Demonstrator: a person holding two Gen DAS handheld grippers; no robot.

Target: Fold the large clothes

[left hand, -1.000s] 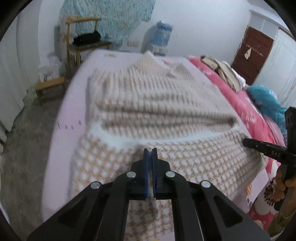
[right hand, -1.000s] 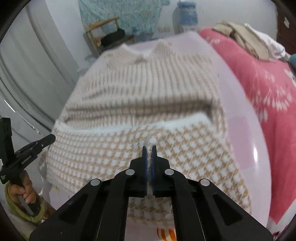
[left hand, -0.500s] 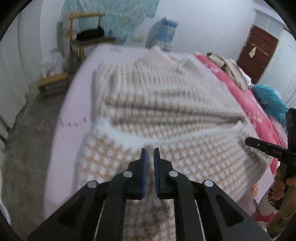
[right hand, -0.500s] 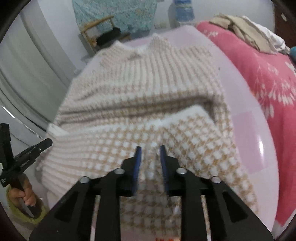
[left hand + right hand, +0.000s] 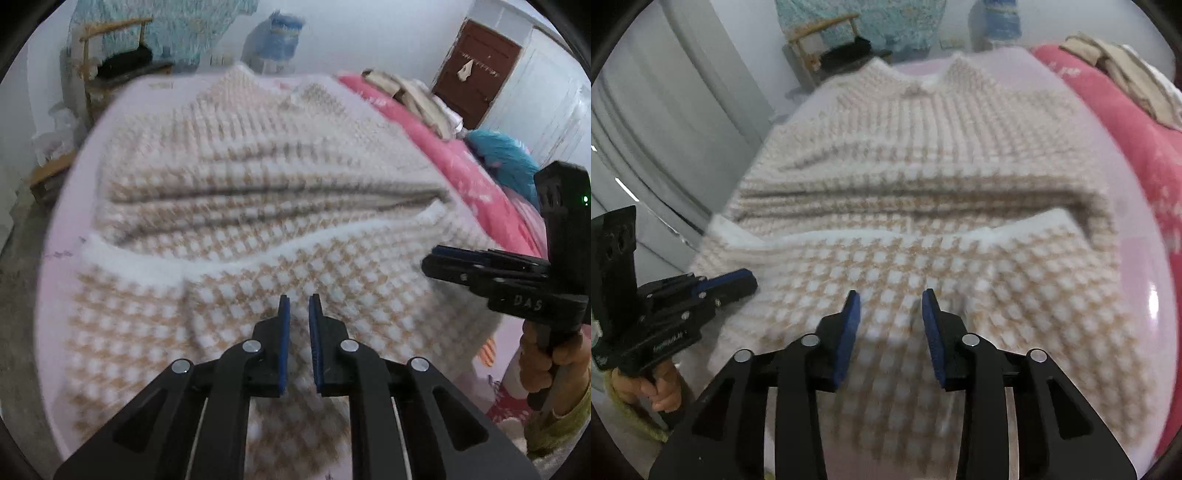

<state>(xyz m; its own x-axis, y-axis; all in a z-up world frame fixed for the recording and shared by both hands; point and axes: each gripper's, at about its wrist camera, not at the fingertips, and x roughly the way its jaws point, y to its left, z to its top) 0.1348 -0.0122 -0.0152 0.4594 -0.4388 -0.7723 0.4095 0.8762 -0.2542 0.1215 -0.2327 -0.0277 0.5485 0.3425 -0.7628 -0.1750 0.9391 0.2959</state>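
Observation:
A large beige-and-white checked knit garment [image 5: 258, 192] lies spread on the pink bed [image 5: 62, 206], its near part folded up over the body with a white hem edge [image 5: 229, 258] across the middle. It also shows in the right wrist view [image 5: 923, 206]. My left gripper [image 5: 299, 301] is open a little and empty, just above the folded part. My right gripper [image 5: 891, 297] is open wider and empty, over the same folded part. Each gripper shows in the other's view: the right one [image 5: 443, 258] at the right edge, the left one [image 5: 738, 280] at the left edge.
A red floral quilt [image 5: 450, 155] with piled clothes [image 5: 406, 96] and a blue cushion [image 5: 506, 155] lies to the right. A wooden chair [image 5: 110, 66] with a black bag, a stool [image 5: 48, 173] and a water dispenser [image 5: 277, 40] stand beyond the bed. A brown door [image 5: 476, 70] is at back right.
Both grippers were shut on the garment's edge a second ago. They have opened and let it go, the right one wider, and the folded part now lies on the garment.

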